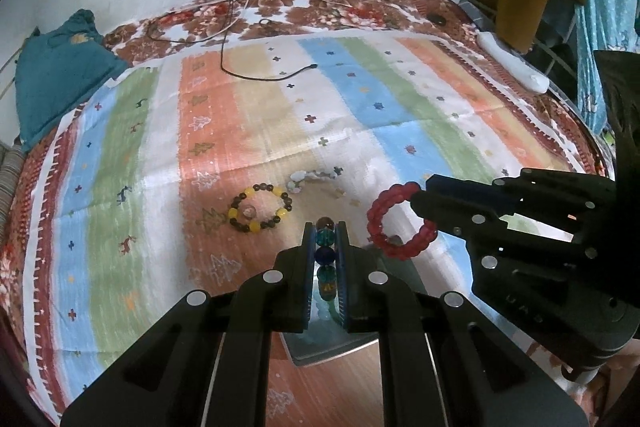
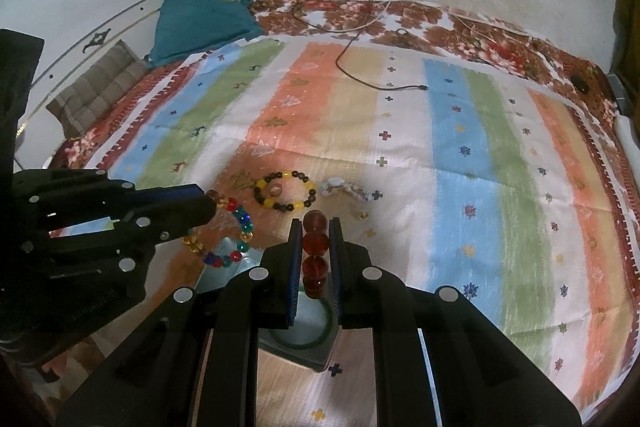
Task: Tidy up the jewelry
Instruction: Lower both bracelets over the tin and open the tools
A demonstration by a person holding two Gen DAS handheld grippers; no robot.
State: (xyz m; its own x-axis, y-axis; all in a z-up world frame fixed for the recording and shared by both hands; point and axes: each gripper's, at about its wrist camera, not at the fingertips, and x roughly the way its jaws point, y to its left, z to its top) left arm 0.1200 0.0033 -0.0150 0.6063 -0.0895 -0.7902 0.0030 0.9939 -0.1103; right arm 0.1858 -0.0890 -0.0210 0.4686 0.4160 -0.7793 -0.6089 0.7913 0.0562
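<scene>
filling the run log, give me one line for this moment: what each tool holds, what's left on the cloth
left tool: shut on multicolour bracelet | right tool: shut on red bracelet | on cloth: yellow-brown bracelet, white bracelet

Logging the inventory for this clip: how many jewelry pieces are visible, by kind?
Beaded bracelets: 4: red, multicoloured glass, yellow-and-dark, white
Green bangle: 1
Small ring inside the yellow-and-dark bracelet: 1
Total: 6

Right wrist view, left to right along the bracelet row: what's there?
Left gripper → multicolour bead bracelet held in it → yellow-and-dark bead bracelet → red bead bracelet in the right gripper → white bead bracelet.
</scene>
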